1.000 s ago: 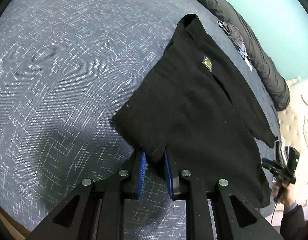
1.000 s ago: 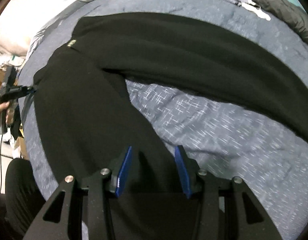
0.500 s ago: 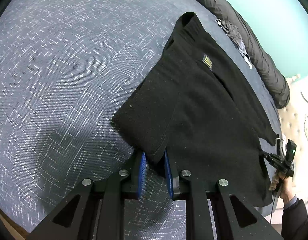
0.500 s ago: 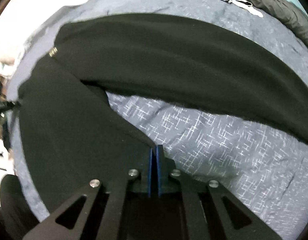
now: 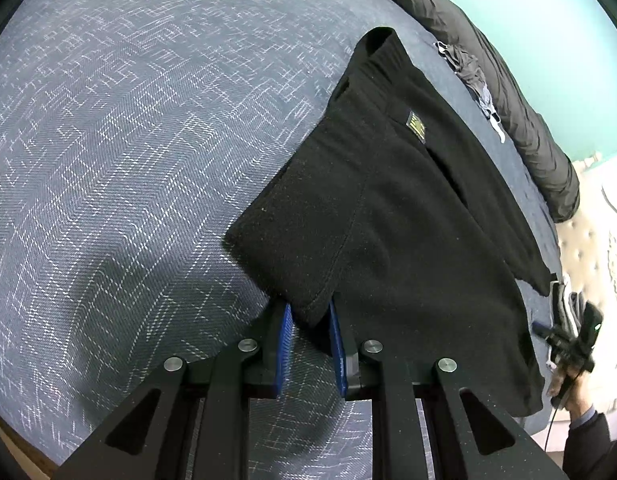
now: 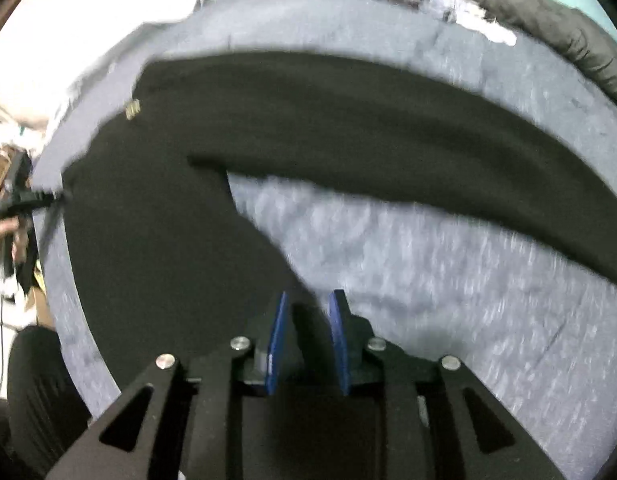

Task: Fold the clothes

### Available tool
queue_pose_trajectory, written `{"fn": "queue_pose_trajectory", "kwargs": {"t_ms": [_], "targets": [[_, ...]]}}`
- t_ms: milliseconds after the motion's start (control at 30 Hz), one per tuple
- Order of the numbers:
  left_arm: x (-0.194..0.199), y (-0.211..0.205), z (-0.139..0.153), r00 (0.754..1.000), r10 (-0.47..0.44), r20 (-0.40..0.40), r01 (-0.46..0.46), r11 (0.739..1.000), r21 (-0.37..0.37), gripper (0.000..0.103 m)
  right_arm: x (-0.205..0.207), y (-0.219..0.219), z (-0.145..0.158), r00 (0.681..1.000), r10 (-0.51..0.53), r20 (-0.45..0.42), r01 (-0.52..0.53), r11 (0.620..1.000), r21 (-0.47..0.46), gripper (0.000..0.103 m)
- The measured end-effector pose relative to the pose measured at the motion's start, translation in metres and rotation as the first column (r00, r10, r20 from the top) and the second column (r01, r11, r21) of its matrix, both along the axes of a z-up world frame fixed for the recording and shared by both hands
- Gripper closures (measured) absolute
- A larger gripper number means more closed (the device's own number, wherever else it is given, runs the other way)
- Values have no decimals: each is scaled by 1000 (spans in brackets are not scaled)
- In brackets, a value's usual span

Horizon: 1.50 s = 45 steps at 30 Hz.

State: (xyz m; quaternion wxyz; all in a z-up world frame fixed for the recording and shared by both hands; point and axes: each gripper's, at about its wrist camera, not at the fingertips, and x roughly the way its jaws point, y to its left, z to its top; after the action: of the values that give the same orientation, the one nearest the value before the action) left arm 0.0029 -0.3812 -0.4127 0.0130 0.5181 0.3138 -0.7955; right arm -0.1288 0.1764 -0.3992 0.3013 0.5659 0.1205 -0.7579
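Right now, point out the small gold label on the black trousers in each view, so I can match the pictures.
Left wrist view: the gold label sits upper right of centre, just below the waistband of the black trousers.
Right wrist view: the label is at upper left, blurred, near the waistband end.
Shared landmark: the dark padded jacket along the bed's far edge.

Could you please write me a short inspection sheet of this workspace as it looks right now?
Surface: bed with blue-grey patterned cover.
Job's things: black trousers spread out, legs parted.
Clutter: dark duvet and small grey garment along the far edge.
Grippers: left hand-held gripper pinches a waist corner; right hand-held gripper, jaws opening, trouser-leg edge between its pads.
Cables: thin cable below the right hand.
Surroundings: teal wall, pale tufted panel.
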Motion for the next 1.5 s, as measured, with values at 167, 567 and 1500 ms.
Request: {"fn": "queue_pose_trajectory", "kwargs": {"t_ms": [167, 567, 1500], "targets": [[1, -2, -2, 1000, 4, -2, -4, 1000, 9, 84, -2, 46, -19, 994, -110, 7, 109, 990, 89, 81], [1, -1, -2, 1000, 15, -9, -15, 1000, -16, 84, 10, 66, -9, 995, -99, -23, 101, 989, 111, 81], [-30, 88, 40, 984, -174, -47, 170, 983, -72, 59, 99, -92, -25, 953, 294, 78, -294, 956, -7, 64]]}}
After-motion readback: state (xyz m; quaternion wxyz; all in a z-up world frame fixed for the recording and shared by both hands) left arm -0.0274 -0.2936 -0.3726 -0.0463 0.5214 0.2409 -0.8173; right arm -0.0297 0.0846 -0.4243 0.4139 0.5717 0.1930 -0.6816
